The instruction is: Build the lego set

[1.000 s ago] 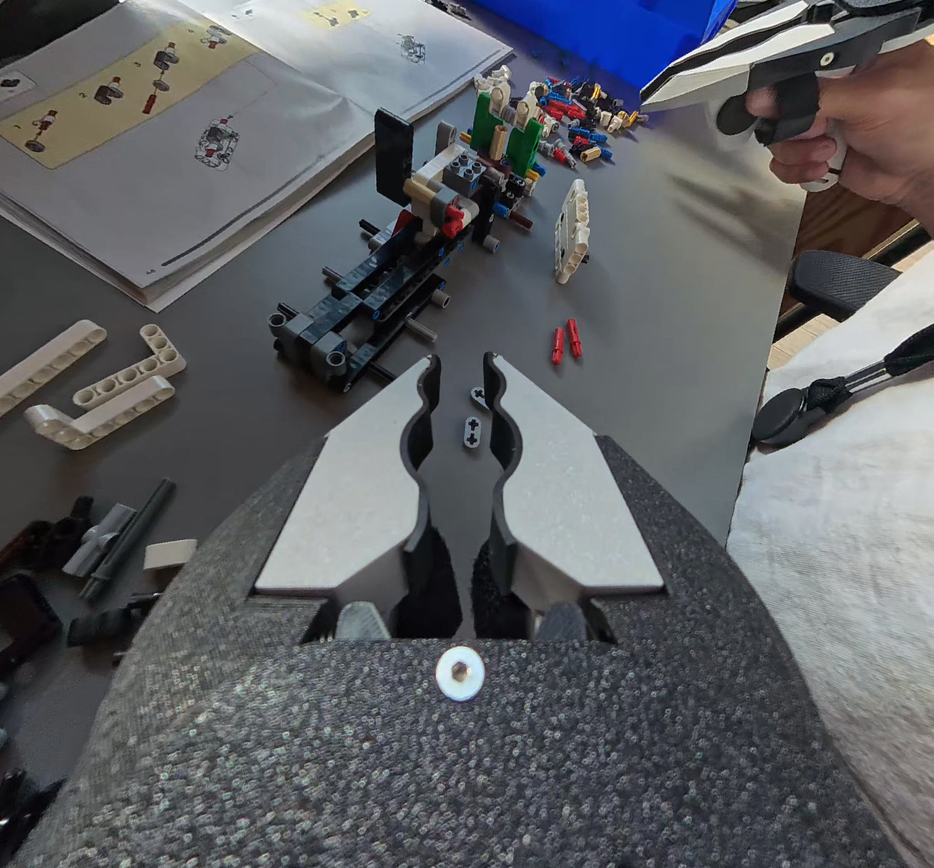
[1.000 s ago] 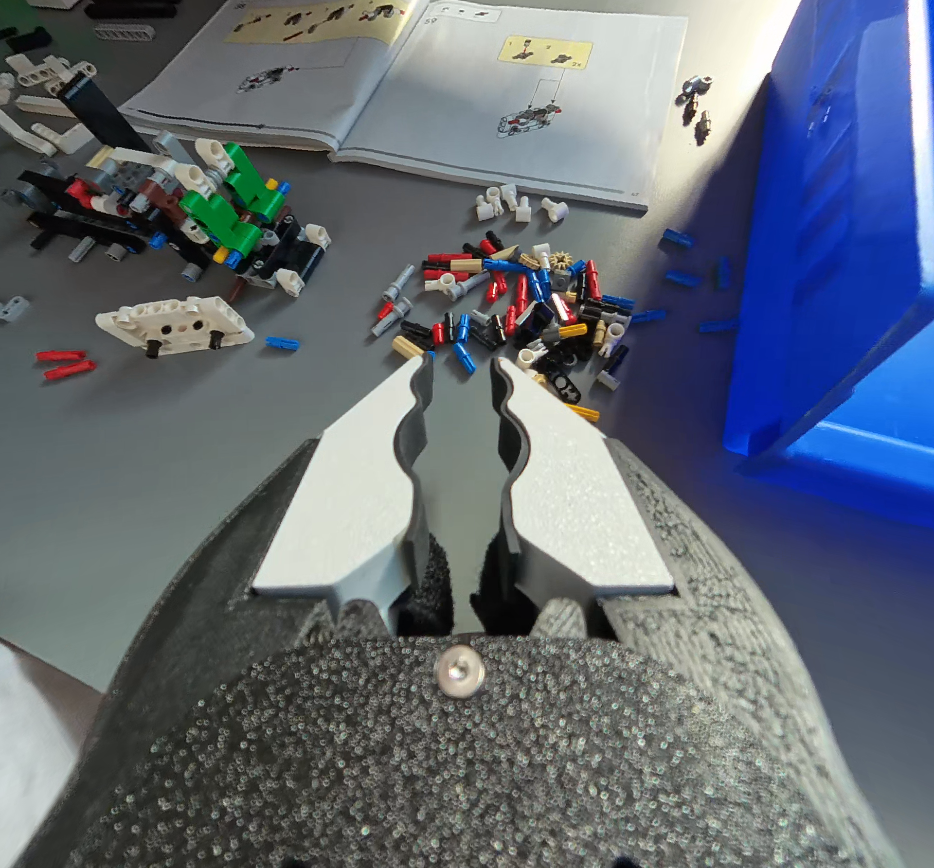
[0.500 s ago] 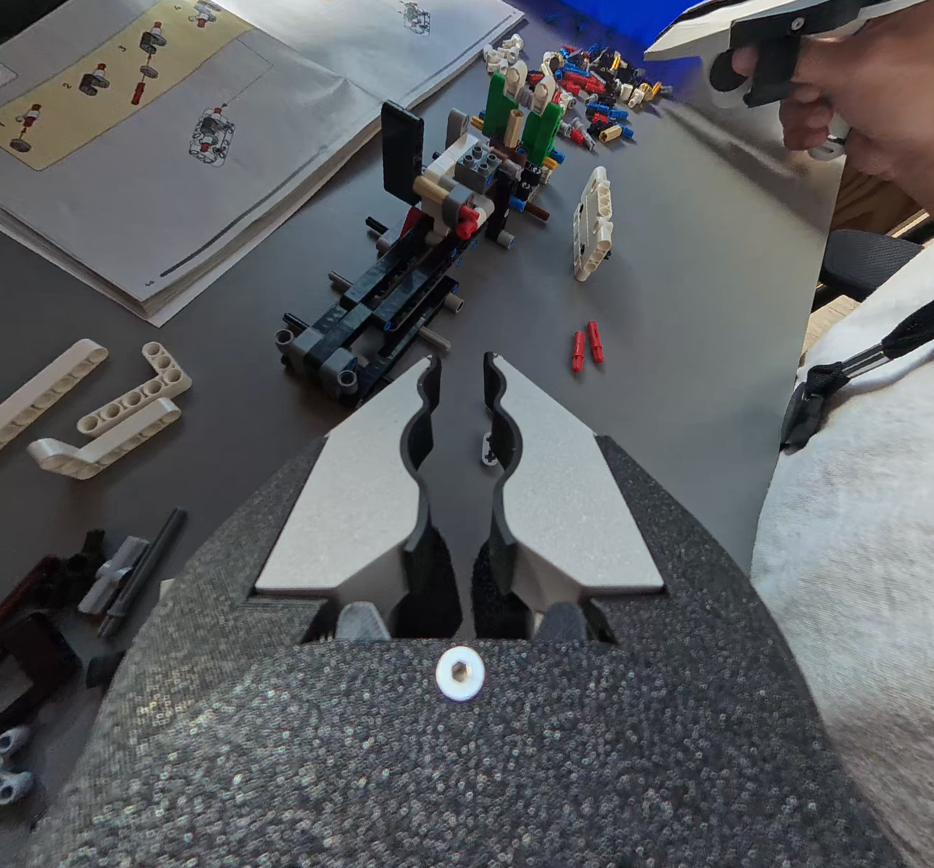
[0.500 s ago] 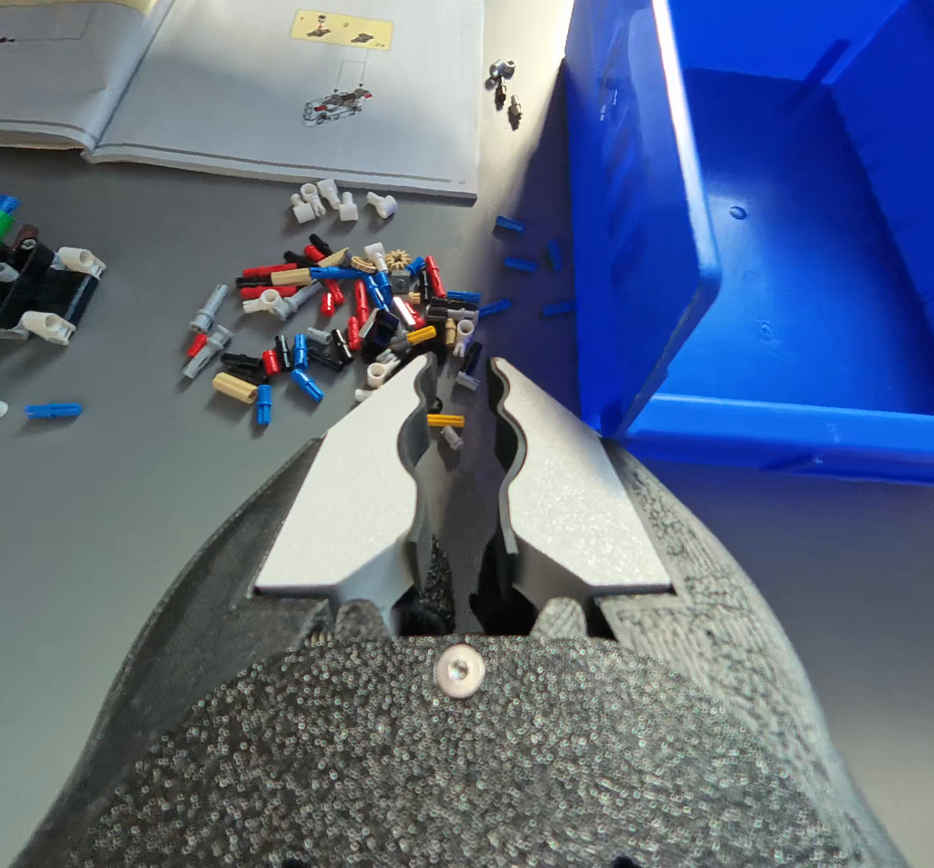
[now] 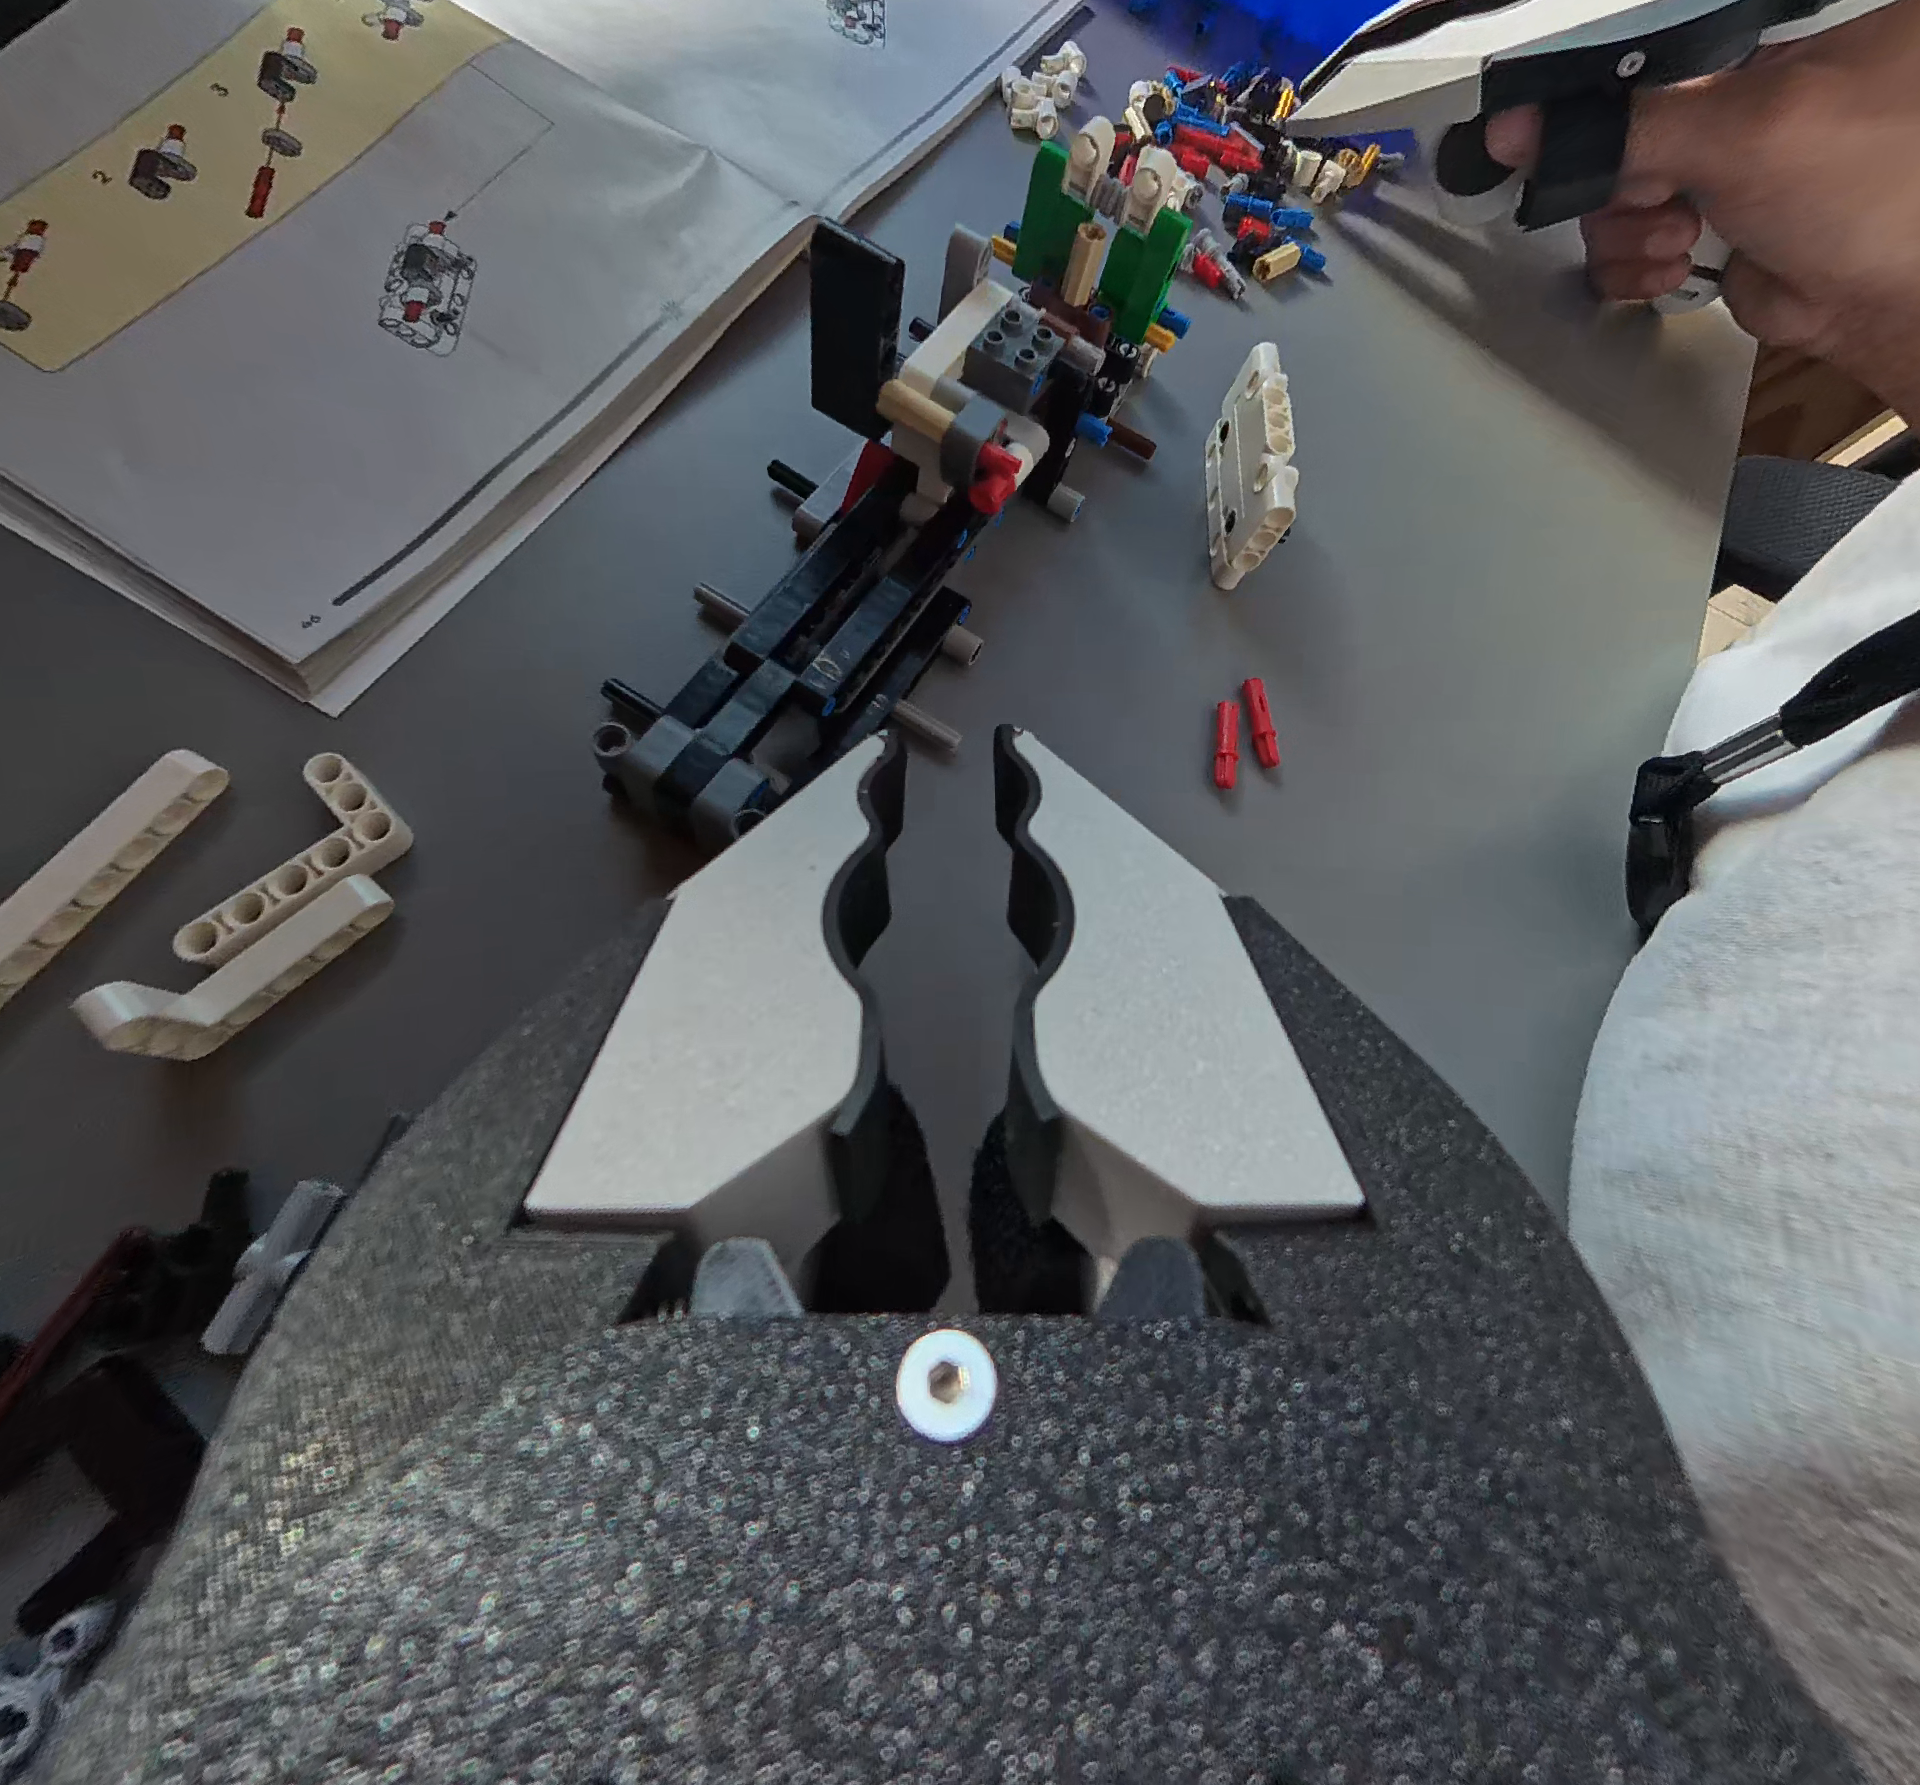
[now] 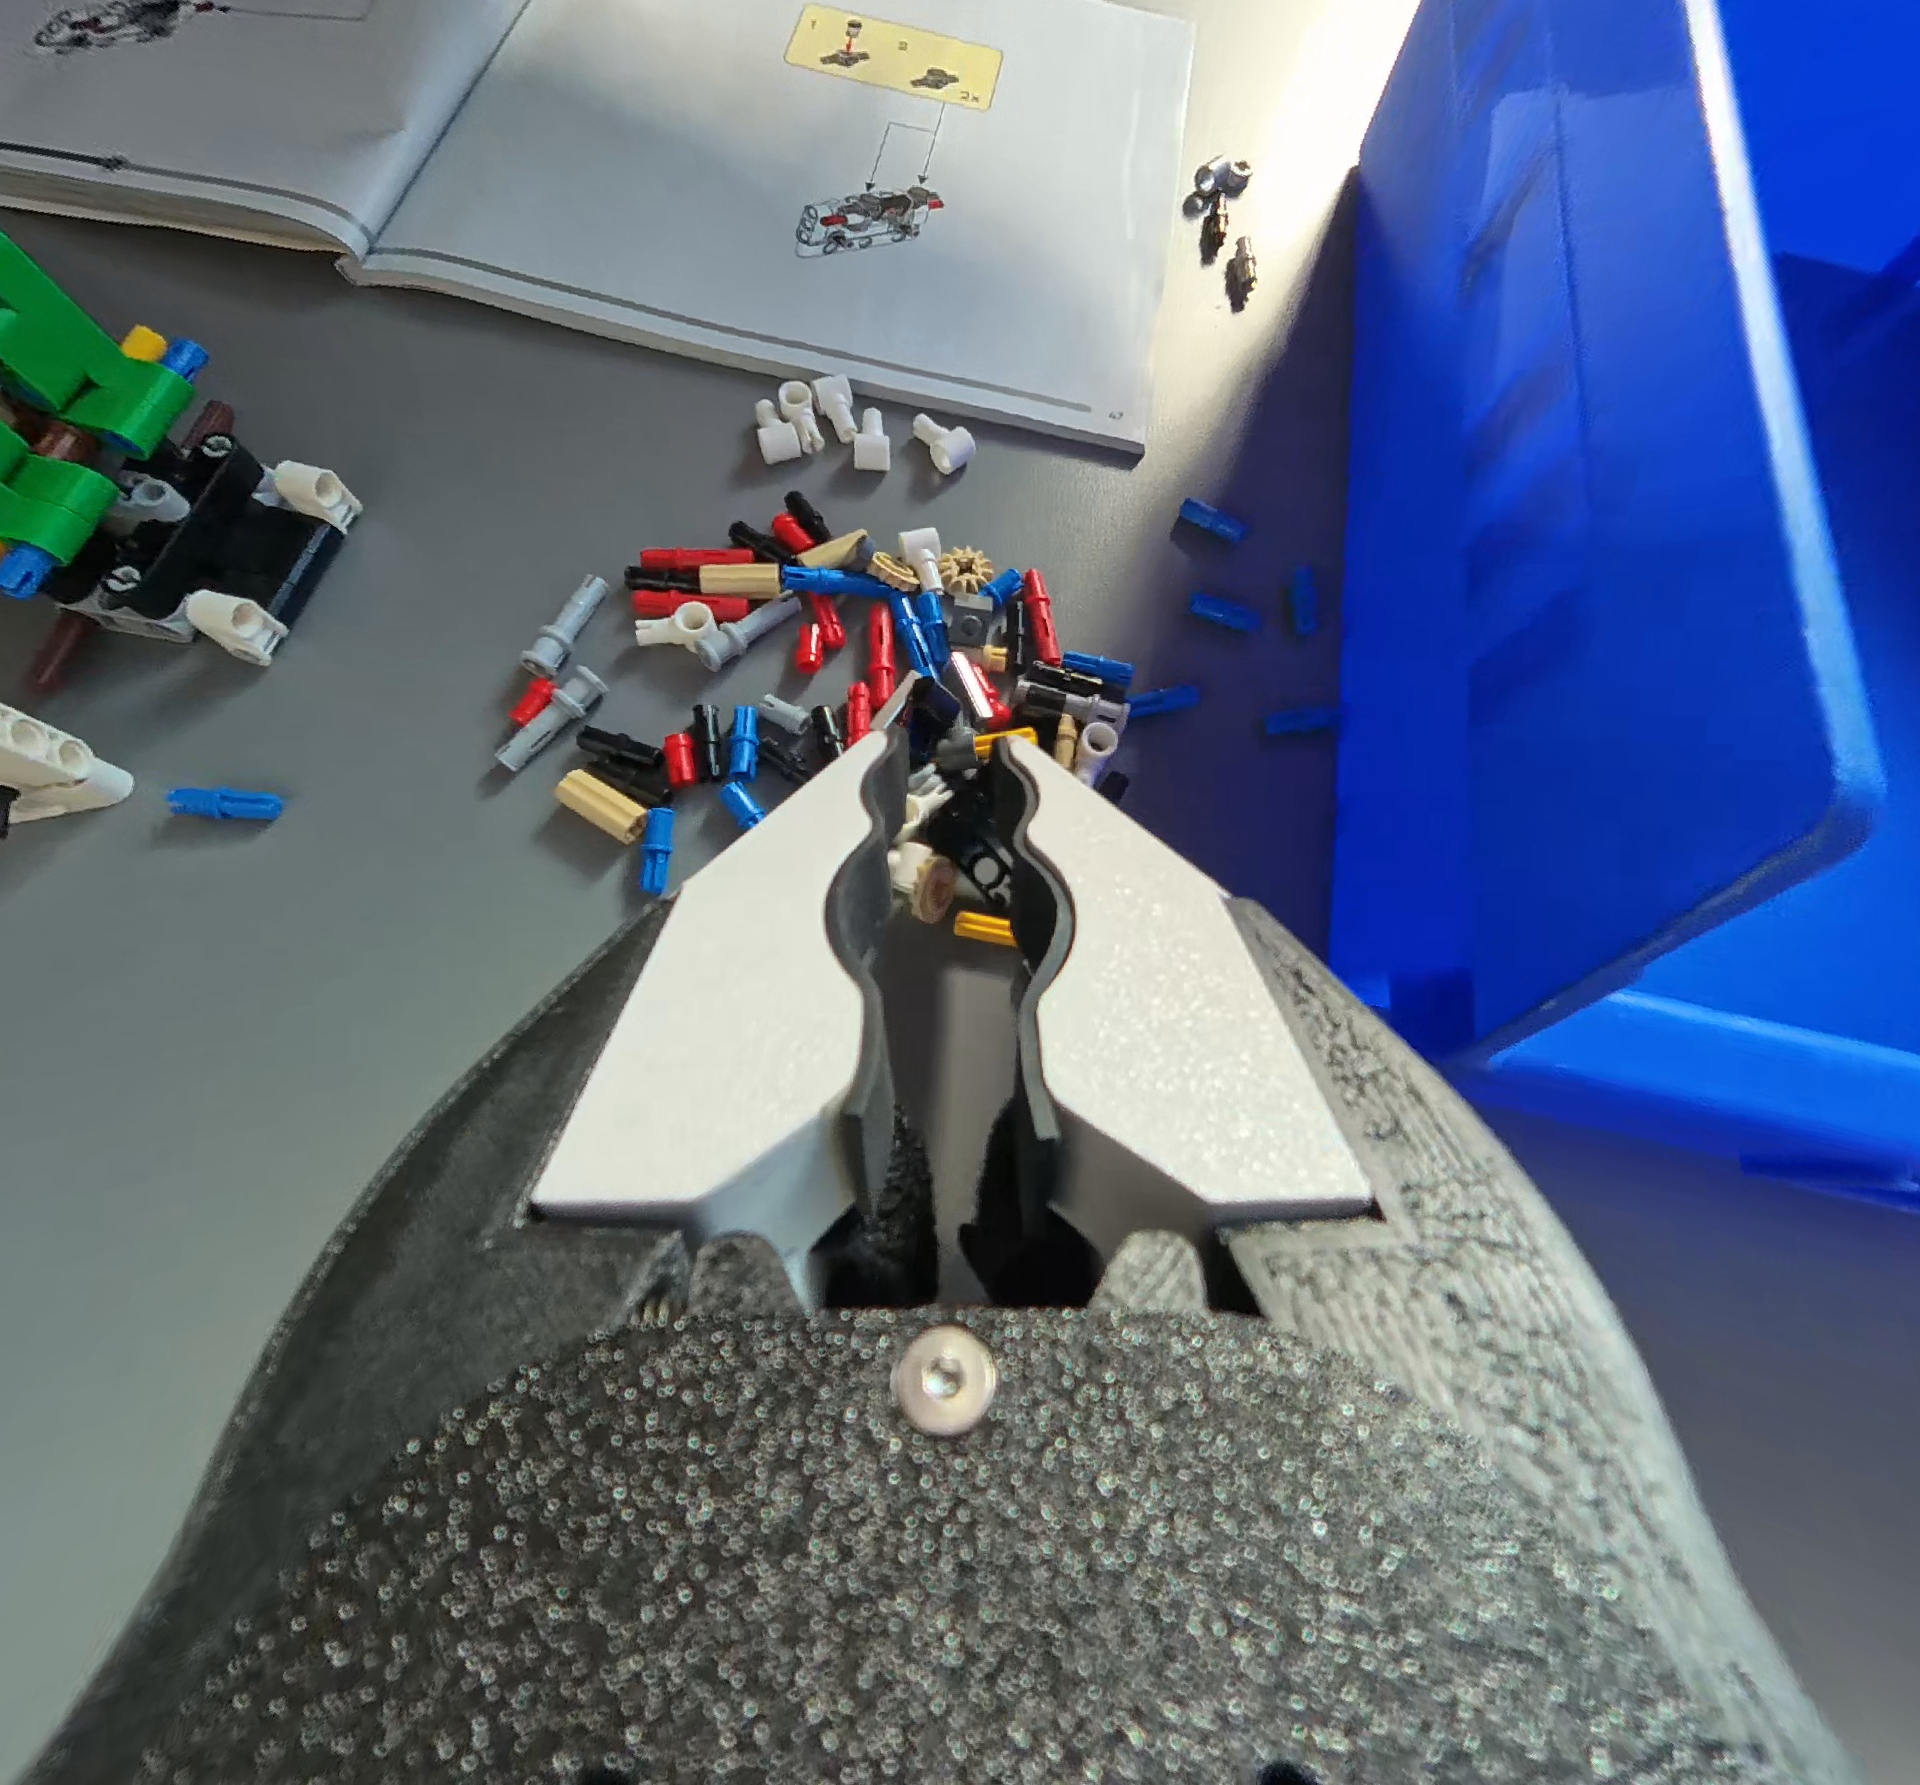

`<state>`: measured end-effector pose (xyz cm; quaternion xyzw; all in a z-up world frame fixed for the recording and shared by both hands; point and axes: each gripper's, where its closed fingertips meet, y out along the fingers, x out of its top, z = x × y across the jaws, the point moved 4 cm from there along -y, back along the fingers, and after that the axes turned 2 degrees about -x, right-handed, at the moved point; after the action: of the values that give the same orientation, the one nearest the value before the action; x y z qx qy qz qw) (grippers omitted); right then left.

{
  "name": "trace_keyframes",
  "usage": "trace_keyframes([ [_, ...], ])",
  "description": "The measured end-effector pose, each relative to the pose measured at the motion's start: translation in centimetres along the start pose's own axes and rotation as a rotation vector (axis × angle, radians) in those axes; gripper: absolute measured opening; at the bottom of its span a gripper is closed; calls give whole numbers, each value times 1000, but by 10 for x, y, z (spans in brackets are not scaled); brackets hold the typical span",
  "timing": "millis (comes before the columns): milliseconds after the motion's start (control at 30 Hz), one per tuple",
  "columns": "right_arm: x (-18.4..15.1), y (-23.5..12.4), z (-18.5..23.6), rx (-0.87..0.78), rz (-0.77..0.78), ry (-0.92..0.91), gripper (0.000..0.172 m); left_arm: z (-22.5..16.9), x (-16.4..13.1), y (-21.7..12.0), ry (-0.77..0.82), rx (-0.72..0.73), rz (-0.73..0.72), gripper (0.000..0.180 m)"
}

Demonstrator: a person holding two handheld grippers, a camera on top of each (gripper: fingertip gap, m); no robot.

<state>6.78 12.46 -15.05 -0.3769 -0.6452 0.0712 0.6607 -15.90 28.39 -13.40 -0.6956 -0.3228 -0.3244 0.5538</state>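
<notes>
My left gripper [image 5: 948,748] is open and empty, low over the dark table [image 5: 1455,592], its tips just right of the near end of a black, partly built brick model [image 5: 831,634] with green parts [image 5: 1049,208] at its far end. Two red pins [image 5: 1242,733] lie right of the tips. My right gripper [image 6: 945,748] is open over a pile of small coloured pins [image 6: 831,634]. Several loose pieces lie between its jaws, and no pad visibly presses on them. In the left wrist view this right gripper [image 5: 1299,99], held by a hand [image 5: 1766,208], points down at the pile [image 5: 1236,135].
An open instruction booklet [image 5: 416,177] lies at the far left and also shows in the right wrist view [image 6: 727,177]. A blue bin [image 6: 1610,488] stands right of the pile. White beams [image 5: 260,904], a white panel [image 5: 1252,468] and a lone blue pin [image 6: 223,803] lie loose.
My right gripper swung right toward the blue bin, then back left and down over the pile. My left gripper moved forward along the model. Neither gripper's jaws changed.
</notes>
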Motion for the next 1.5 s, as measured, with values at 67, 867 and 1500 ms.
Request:
trace_keyframes([
  [67,3,3,0,-7,-6,2,14,0,0,1,7,1,6,15],
  [867,-20,-29,-23,-44,28,-6,13,-5,3,2,39,23,45,15],
  [1500,-18,-25,-9,2,21,11,13,-15,6,-6,80,36,37,14],
])
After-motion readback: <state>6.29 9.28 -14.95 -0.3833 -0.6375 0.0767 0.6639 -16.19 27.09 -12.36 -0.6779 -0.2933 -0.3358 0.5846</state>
